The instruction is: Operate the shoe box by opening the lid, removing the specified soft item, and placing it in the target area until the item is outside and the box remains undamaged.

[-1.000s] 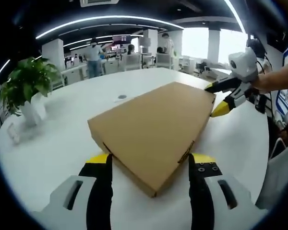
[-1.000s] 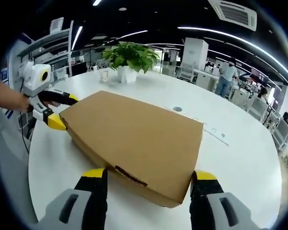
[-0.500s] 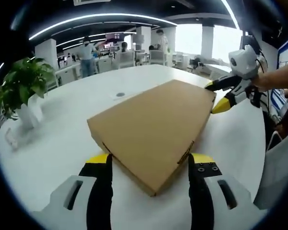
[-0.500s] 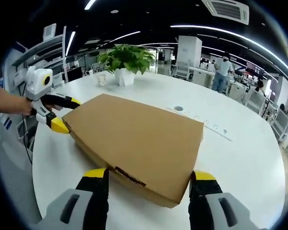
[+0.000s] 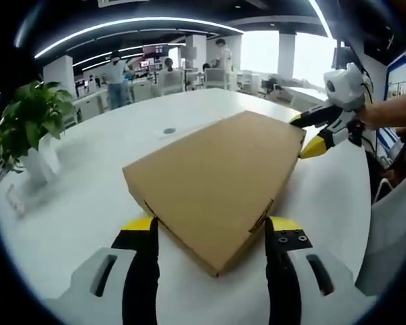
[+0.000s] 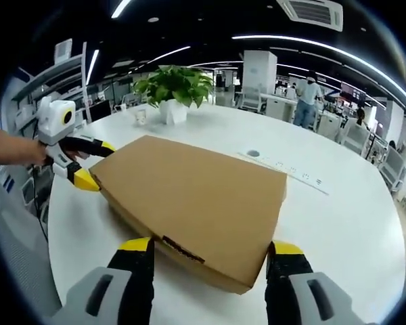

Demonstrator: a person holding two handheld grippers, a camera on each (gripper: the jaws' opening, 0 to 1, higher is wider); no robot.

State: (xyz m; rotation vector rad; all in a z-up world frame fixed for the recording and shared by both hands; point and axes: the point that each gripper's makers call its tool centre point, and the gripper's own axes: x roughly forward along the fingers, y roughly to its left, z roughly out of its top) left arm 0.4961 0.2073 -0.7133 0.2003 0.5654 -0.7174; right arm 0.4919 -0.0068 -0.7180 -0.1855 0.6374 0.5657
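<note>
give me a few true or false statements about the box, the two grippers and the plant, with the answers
1. The shoe box has its lid closed. True.
2. The left gripper is clamped shut on a soft item. False: its jaws stand open on either side of a box corner, and no soft item can be seen.
3. The right gripper has open jaws straddling the opposite corner of the box. True.
4. The potted plant stands on top of the box. False: it stands on the white table, beyond the box.
5. The box lies on the floor. False: it rests on the table.
</note>
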